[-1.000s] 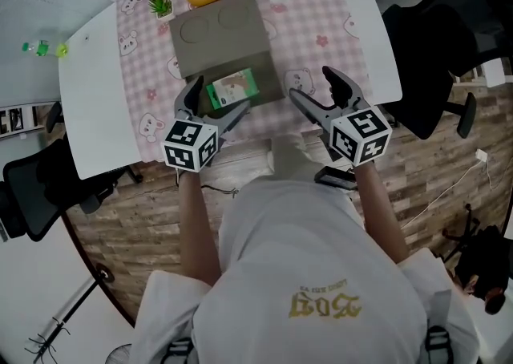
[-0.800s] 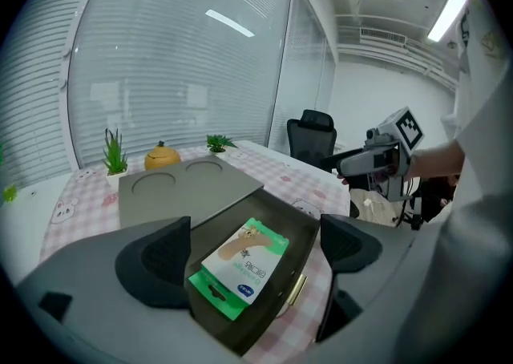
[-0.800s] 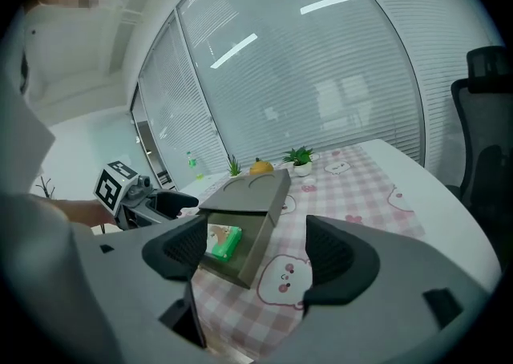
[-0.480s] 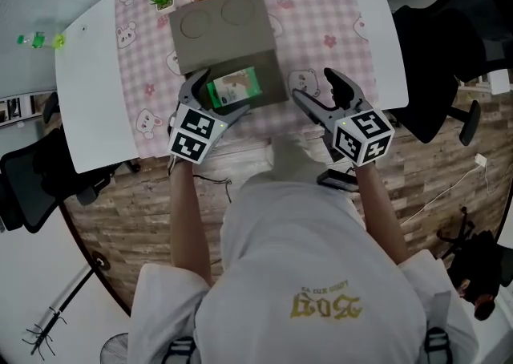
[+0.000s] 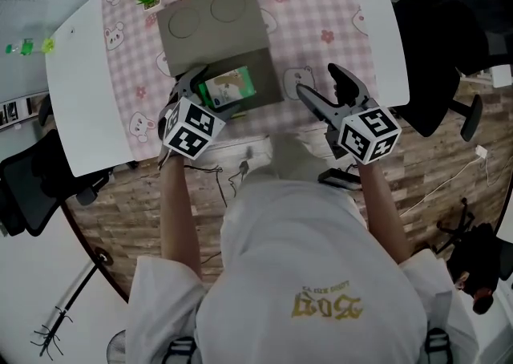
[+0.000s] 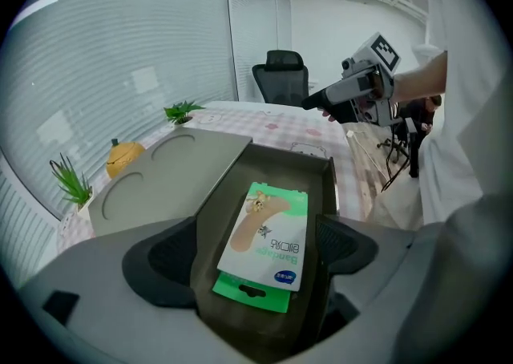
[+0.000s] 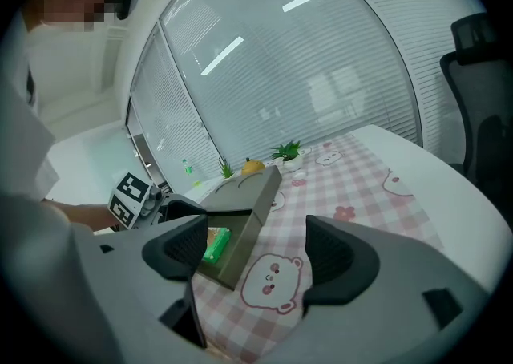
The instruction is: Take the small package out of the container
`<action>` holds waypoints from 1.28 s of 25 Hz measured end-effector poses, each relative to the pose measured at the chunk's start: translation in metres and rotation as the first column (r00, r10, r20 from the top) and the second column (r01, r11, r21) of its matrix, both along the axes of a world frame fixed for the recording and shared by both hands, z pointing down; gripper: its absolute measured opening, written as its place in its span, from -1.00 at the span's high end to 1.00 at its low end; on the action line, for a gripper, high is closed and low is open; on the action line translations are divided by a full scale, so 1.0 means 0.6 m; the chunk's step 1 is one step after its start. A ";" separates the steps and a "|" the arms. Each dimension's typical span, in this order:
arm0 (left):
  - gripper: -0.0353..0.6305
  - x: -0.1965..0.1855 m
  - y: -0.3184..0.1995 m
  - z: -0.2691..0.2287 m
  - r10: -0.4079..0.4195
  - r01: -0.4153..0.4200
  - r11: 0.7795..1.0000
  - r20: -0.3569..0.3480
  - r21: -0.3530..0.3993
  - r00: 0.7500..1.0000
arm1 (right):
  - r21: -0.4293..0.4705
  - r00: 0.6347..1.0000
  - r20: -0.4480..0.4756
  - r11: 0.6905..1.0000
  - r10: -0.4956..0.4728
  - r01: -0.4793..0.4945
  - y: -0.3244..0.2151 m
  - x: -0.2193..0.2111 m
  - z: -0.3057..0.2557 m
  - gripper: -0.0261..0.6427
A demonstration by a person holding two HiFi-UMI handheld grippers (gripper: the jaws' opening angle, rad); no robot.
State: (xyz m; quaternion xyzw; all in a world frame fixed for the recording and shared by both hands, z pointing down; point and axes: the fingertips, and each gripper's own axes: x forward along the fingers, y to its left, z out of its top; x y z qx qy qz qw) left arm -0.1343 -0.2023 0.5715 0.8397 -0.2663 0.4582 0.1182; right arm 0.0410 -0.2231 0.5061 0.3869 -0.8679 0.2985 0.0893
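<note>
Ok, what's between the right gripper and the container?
Only the pink checked tablecloth; nothing stands on it between the right gripper and the container. The head view shows it.

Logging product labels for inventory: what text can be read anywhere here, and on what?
"Bandage": on the small package, upside down in the left gripper view.
Its larger characters and blue logo: too blurred.
Gold print on the person's shirt: unreadable.

green-white pkg [image 6: 263, 238], flat in grey container [image 6: 292, 166]
</note>
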 end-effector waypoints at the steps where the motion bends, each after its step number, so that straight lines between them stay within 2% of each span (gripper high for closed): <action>1: -0.53 0.001 0.000 0.003 0.012 -0.012 1.000 0.011 -0.005 1.000 | -0.003 1.000 0.001 1.000 0.002 -0.002 -0.003 0.001 0.002 -0.22; 7: -0.35 0.015 0.007 0.008 0.105 -0.104 0.994 0.029 -0.036 0.994 | -0.009 1.000 0.007 1.000 -0.003 0.003 -0.016 0.000 0.008 -0.20; 14: -0.30 0.025 0.006 0.026 0.180 -0.177 0.983 0.071 -0.055 0.981 | -0.037 1.000 0.015 0.999 0.008 -0.008 -0.018 0.003 0.019 -0.20; 22: -0.24 0.032 0.002 0.046 0.199 -0.194 0.979 0.090 -0.057 0.976 | -0.045 1.000 0.012 0.999 0.016 -0.016 -0.022 0.013 0.030 -0.20; 32: -0.21 0.034 0.005 0.046 0.219 -0.216 0.974 0.042 -0.075 0.975 | -0.056 0.999 0.035 0.998 0.022 -0.020 -0.017 0.014 0.027 -0.19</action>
